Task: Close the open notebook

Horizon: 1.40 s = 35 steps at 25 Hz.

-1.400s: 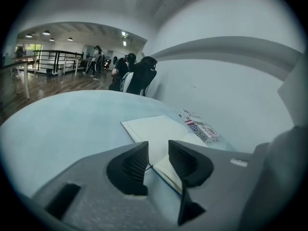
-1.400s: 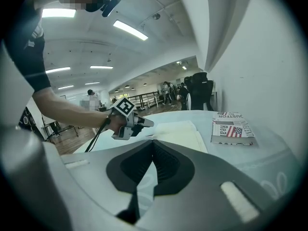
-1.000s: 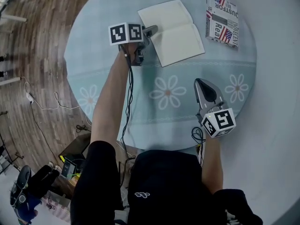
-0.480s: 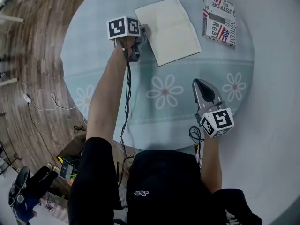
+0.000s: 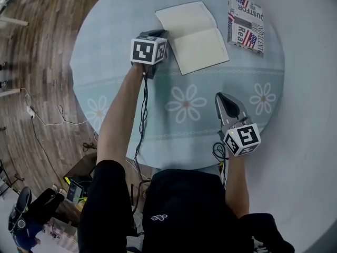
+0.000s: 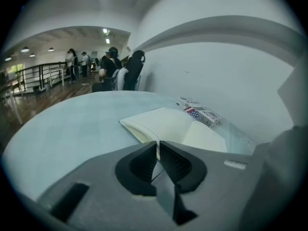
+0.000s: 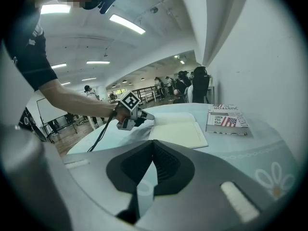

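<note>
Left gripper view: left gripper [image 6: 158, 143] jaws clenched on notebook [image 6: 179, 125] edge; right gripper [image 7: 153, 142] jaws clenched, empty.

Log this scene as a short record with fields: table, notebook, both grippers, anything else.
Surface: round table, covered by a pale blue daisy-print cloth
Notebook: cream-paged notebook, lying open, pages blank
Left gripper: grey left gripper, jaws shut on the notebook's left edge
Right gripper: grey right gripper, jaws together, empty, away from the notebook
Other: flag-printed book, beside the notebook, not touching
</note>
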Tool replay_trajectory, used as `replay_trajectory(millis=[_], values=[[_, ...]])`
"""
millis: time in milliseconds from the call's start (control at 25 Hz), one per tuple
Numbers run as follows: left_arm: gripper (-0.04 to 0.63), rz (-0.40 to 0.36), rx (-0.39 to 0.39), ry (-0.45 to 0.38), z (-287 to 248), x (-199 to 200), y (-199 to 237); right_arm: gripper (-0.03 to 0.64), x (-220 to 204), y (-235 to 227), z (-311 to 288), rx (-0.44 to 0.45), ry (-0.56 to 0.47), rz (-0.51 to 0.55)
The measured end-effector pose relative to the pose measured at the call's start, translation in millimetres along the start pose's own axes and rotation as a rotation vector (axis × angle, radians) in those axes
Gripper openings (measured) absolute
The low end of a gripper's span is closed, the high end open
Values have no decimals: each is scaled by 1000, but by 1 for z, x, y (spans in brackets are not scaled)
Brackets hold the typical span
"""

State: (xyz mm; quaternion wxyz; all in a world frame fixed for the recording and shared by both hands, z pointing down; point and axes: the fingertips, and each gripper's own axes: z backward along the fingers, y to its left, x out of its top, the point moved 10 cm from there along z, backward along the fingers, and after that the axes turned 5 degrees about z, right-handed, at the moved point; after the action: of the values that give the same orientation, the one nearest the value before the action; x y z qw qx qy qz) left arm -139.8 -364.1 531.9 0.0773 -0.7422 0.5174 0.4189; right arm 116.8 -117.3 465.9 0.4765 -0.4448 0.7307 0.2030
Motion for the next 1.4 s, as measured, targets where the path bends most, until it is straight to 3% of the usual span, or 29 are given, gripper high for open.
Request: replay_trajectory(millis=[160,360,600,760,1000,1120,1240,1400], values=[[8,-187,-7,1,3,-2,-20,14,0,4,0,3,1,3],[3,-358,-5,-29,6,-6,-40,13,-3,4,2,0,9,2],[5,-793,90,4,10,-20,-63,14,-7,7,2,7,18,-4],[3,-968,45,57,11,-34,-73,14,-8,10,0,13,20,-6],[5,-924,-7,181,4,-55,-82,14,-5,8,4,2,12,-2],[8,-848,-25,166,13,-49,-82,14,-5,5,7,-11,11,-10],[32,-665,-97,101,25,-33,-73,13,-9,4,9,-15,12,-18],[117,-273,-191,1,29,-7,-47,14,-14,4,8,-10,15,-28]])
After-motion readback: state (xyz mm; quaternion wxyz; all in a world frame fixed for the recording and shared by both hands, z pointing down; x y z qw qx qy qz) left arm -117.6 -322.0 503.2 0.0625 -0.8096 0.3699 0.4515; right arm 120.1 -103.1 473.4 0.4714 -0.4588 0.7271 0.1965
